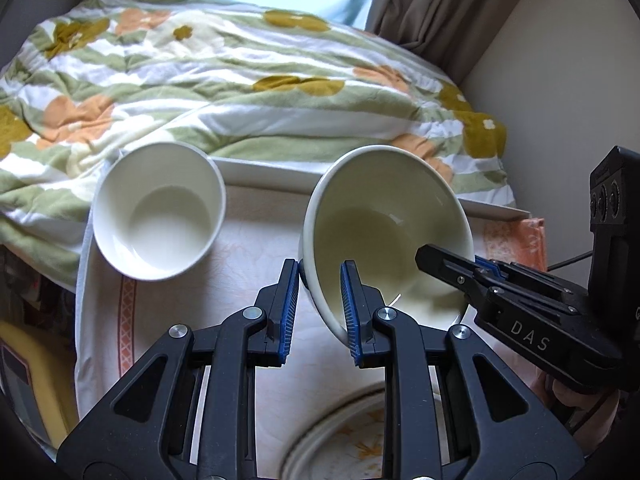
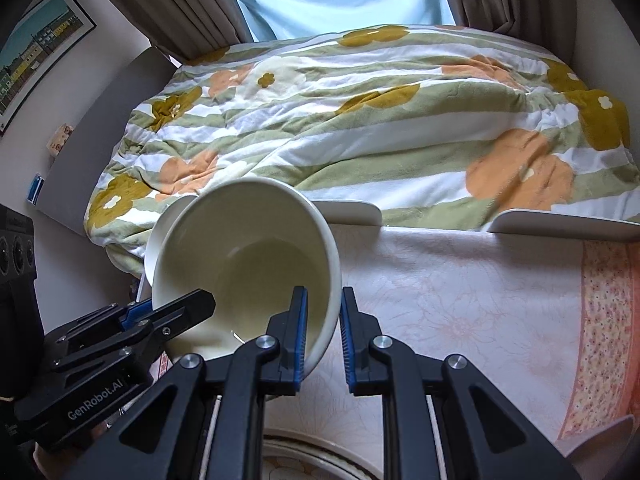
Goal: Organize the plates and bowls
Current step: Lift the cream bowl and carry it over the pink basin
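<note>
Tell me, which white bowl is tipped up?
The cream bowl on the right, pinched at its rim by both claws. The other white bowl sits flat on the tablecloth, untouched.

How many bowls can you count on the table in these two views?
2. A cream ceramic bowl is tilted, clamped at its rim by the left gripper and right gripper. A smaller white bowl sits at the table's left edge. Others may lie outside view.

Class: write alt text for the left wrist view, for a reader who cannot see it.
Two grippers clamp opposite rims of a tilted cream bowl: the left gripper near, the right gripper from the right. A smaller white bowl sits left on the cloth-covered table.
</note>
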`<state>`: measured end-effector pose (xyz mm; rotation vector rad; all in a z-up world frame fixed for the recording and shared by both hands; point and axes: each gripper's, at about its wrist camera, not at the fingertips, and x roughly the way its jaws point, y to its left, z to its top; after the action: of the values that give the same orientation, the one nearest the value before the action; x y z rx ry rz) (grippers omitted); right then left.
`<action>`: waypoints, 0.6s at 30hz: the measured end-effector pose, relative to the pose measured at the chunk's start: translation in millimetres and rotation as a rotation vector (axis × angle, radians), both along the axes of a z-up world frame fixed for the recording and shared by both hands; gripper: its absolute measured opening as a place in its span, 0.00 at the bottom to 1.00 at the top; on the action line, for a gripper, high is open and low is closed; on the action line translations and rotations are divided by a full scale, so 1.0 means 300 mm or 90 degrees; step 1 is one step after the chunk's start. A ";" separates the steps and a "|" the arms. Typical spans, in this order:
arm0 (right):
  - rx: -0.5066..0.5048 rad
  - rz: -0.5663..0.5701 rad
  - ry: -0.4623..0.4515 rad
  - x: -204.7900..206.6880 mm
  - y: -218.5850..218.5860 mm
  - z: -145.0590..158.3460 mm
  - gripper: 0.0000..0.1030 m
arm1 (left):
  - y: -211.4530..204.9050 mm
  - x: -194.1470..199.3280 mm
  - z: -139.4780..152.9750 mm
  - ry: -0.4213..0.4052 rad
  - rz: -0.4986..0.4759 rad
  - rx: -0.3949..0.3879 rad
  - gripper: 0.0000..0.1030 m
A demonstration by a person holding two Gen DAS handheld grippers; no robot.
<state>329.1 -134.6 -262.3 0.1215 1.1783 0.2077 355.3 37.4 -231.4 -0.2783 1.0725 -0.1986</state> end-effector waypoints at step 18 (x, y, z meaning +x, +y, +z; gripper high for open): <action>-0.026 -0.054 -0.075 -0.493 -0.453 0.341 0.14 | -0.608 -0.415 0.219 -0.059 -0.070 -0.035 0.18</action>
<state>181.1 -270.4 -160.1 0.1219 1.0575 0.1152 230.9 -144.9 -165.7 -0.2579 0.9925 -0.3368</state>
